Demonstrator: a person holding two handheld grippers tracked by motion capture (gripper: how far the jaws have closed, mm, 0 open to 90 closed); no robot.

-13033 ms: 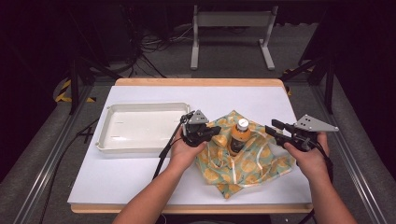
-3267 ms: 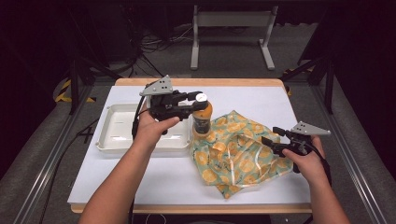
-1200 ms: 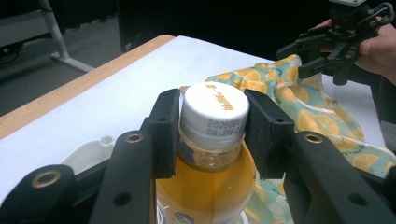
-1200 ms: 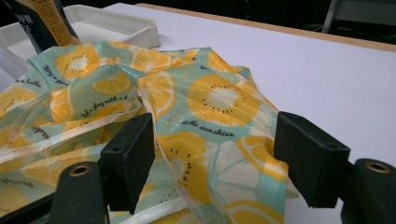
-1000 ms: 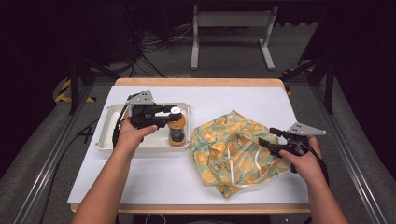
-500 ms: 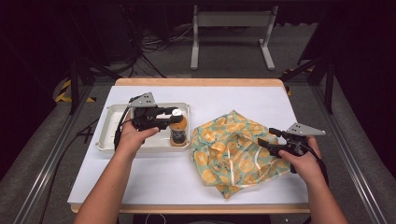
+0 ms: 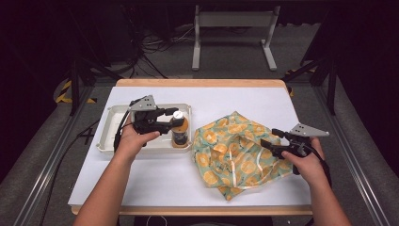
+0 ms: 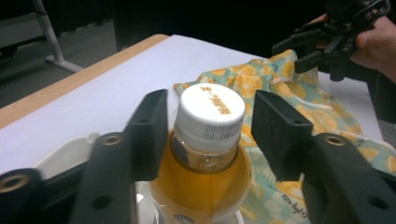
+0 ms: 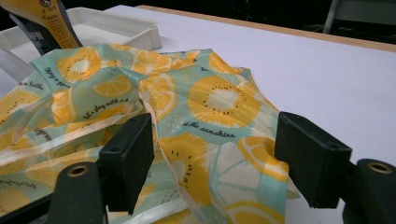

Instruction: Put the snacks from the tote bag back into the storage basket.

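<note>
Two tools are in use at the worktop. The left tool [image 7: 173, 118] stands over the right end of the white tray [image 7: 110, 134], which lies toward the left edge of the worktop. Its jaws have just been opening: they flank the white cap of the bottle [image 7: 179, 133] with clear gaps on both sides, so the bottle is released, not gripped. The bottle, filled with amber liquid, stands upright in the tray against its right wall; that position suggests it has been set down there for storage, and the tool's level approach at cap height leaves room to withdraw without tipping it.

The right tool [image 7: 268, 143] rests at the right side of the patterned bag [image 7: 233, 150], a soft cloth bag with an orange-slice print lying crumpled on the worktop between the tray and the right edge. Its jaws stand wide apart, with a fold of the cloth between them but no pad pressing on it. This placement appears intended to steady or take hold of the bag, while the left hand finishes at the tray
</note>
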